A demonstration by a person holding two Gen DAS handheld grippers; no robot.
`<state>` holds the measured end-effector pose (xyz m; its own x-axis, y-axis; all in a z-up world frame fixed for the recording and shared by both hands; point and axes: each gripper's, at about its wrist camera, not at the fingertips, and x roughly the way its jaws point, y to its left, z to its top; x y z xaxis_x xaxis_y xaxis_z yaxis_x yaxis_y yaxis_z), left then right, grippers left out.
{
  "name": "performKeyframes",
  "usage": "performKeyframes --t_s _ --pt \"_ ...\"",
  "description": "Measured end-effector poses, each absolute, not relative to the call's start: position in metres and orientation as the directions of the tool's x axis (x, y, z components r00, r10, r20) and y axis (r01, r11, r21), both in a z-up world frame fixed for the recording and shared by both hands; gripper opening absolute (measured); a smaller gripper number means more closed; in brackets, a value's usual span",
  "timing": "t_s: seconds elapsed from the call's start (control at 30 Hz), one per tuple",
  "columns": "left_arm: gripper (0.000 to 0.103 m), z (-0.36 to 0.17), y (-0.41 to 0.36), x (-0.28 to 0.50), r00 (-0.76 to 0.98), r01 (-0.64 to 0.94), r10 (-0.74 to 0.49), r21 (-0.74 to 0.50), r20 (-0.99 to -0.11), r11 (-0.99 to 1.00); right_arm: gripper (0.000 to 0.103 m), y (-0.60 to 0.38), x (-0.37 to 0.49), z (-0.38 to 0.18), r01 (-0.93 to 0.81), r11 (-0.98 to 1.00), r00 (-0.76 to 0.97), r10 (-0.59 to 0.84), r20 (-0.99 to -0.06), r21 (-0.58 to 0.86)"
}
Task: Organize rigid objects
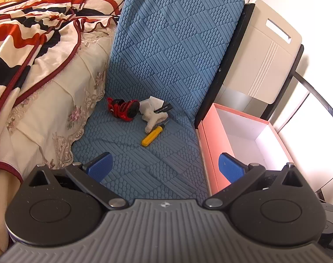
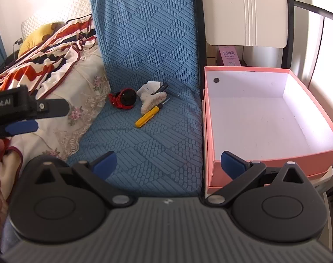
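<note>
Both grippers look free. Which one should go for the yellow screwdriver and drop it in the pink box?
Probably right. Both the left gripper and right gripper are open and empty, but the yellow screwdriver lies toward the pink box, which sits directly before the right one.

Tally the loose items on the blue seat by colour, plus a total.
Red: 1, the red-and-black gadget
Yellow: 1, the yellow-handled tool
Cream: 1, the fluffy clip
White: 1, the white piece
Black: 1, the black bar
Total: 5
The pink box holds none.
</note>
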<state>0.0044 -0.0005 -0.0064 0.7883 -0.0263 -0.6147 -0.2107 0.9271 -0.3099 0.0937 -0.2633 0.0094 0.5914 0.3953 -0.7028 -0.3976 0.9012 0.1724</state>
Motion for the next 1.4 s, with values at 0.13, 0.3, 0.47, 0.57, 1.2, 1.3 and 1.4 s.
performKeyframes --t_s 0.13,0.3,0.47,0.57,1.2,1.3,1.4 --pt "0.103 -0.008 0.000 0.005 0.785 -0.211 -0.030 -0.312 -0.619 0.926 0.103 -0.265 0.095 0.009 -0.383 0.906 0.592 0.392 -0.704 0.182" --pt "0.103 -0.011 0.001 0.006 0.782 -0.219 -0.024 -0.311 -0.623 0.925 0.103 -0.264 0.096 0.007 -0.381 0.905 0.587 0.393 -0.708 0.187" --pt "0.103 -0.019 0.002 0.008 0.769 -0.228 -0.027 -0.313 -0.639 0.922 0.103 -0.262 0.093 0.004 -0.394 0.900 0.569 0.398 -0.720 0.186" --pt "0.103 -0.023 0.001 0.011 0.762 -0.227 -0.031 -0.312 -0.647 0.922 0.103 -0.264 0.092 0.004 -0.395 0.902 0.577 0.392 -0.717 0.174" --pt "0.103 -0.030 -0.006 0.019 0.754 -0.220 -0.040 -0.310 -0.655 0.925 0.103 -0.273 0.095 -0.004 -0.358 0.913 0.564 0.379 -0.734 0.197" --pt "0.103 -0.030 -0.006 0.020 0.754 -0.220 -0.044 -0.316 -0.656 0.923 0.103 -0.272 0.095 -0.004 -0.361 0.912 0.563 0.381 -0.734 0.197" --pt "0.103 -0.030 -0.007 0.020 0.755 -0.221 -0.040 -0.312 -0.654 0.924 0.103 -0.271 0.096 -0.005 -0.361 0.911 0.559 0.382 -0.736 0.198"
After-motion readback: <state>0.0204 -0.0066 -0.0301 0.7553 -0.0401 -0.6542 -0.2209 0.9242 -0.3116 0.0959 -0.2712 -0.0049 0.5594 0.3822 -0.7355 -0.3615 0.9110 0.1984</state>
